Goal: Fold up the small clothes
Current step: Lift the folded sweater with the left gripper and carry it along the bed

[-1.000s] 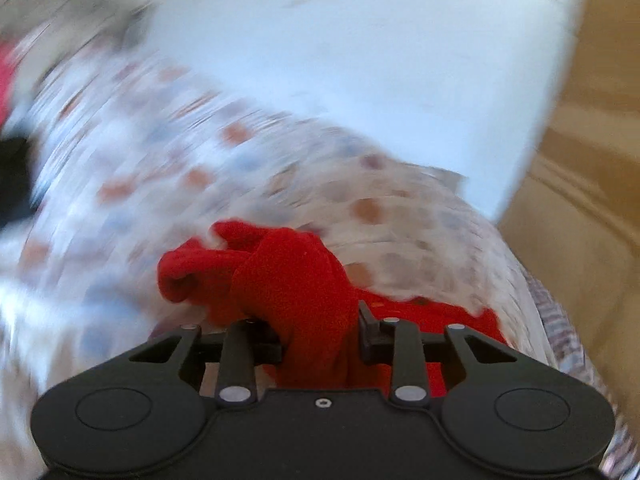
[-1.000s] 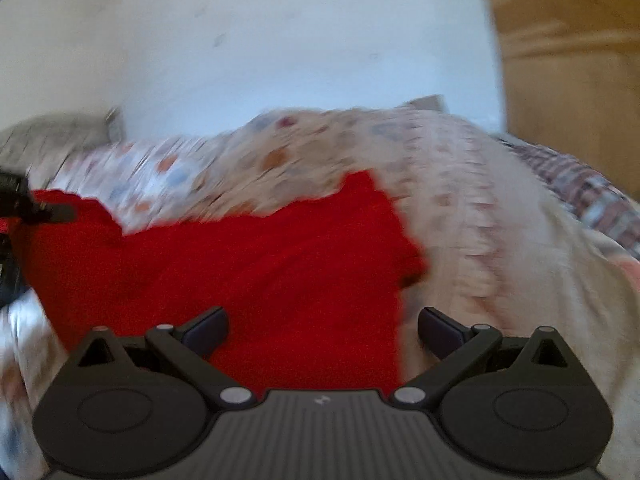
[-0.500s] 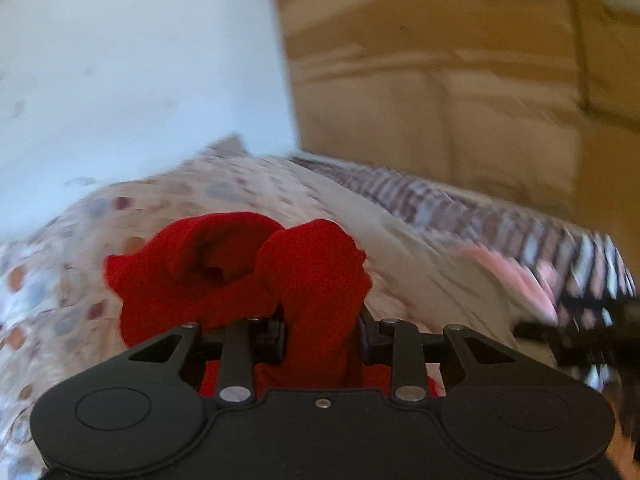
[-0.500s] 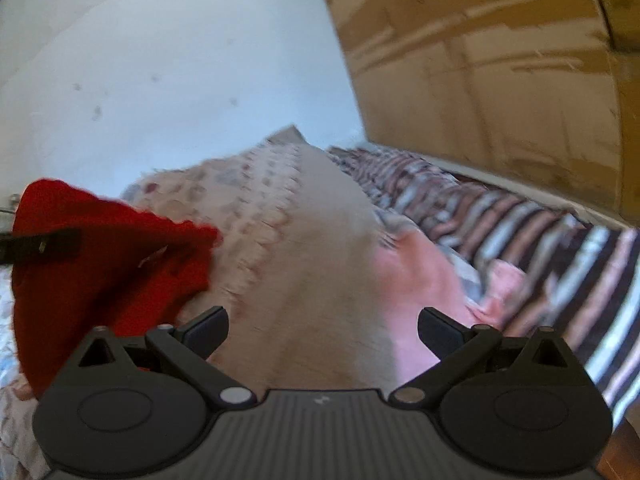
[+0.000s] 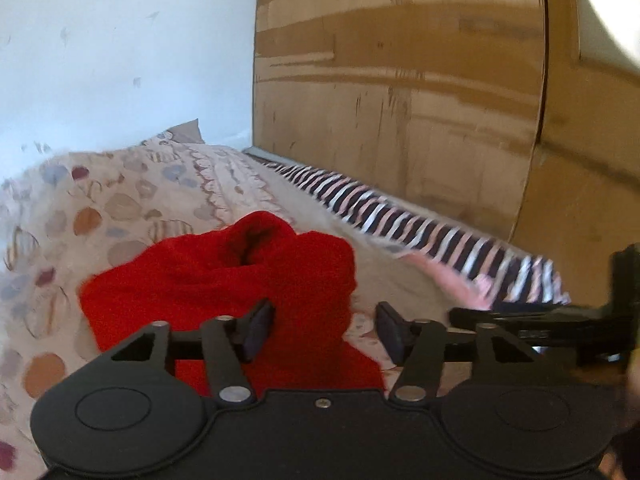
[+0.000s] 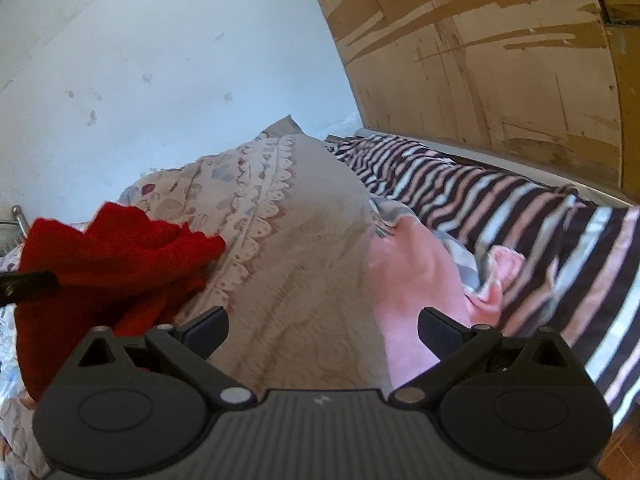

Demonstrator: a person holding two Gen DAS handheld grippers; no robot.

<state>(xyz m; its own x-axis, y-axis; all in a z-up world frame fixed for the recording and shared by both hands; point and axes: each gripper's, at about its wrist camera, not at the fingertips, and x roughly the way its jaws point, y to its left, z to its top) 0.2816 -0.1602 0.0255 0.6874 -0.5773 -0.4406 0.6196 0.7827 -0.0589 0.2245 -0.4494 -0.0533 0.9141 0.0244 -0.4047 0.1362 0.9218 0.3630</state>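
Red garment [image 5: 224, 280] lies bunched in a heap on the patterned bedspread [image 5: 120, 208], and this bedspread serves as landmark for all places below. The left gripper [image 5: 324, 330] hangs just above the near part of the bedspread; its jaws stand apart, and the red cloth rises between them, touching the left finger while a gap shows beside the right finger, so the tool has let go of the cloth. The right gripper [image 6: 322, 330] hovers over the plain beige band of the bedspread, fingers spread wide and nothing between them. From the right wrist view the red garment [image 6: 116, 260] sits at the left side of the bedspread. At the right edge of the bedspread lies a pink cloth [image 6: 416, 280], and beyond it a striped blanket [image 6: 520, 216]. Behind the bedspread stands a white wall [image 6: 160, 60], and a wooden board [image 6: 500, 60] rises behind the striped blanket.
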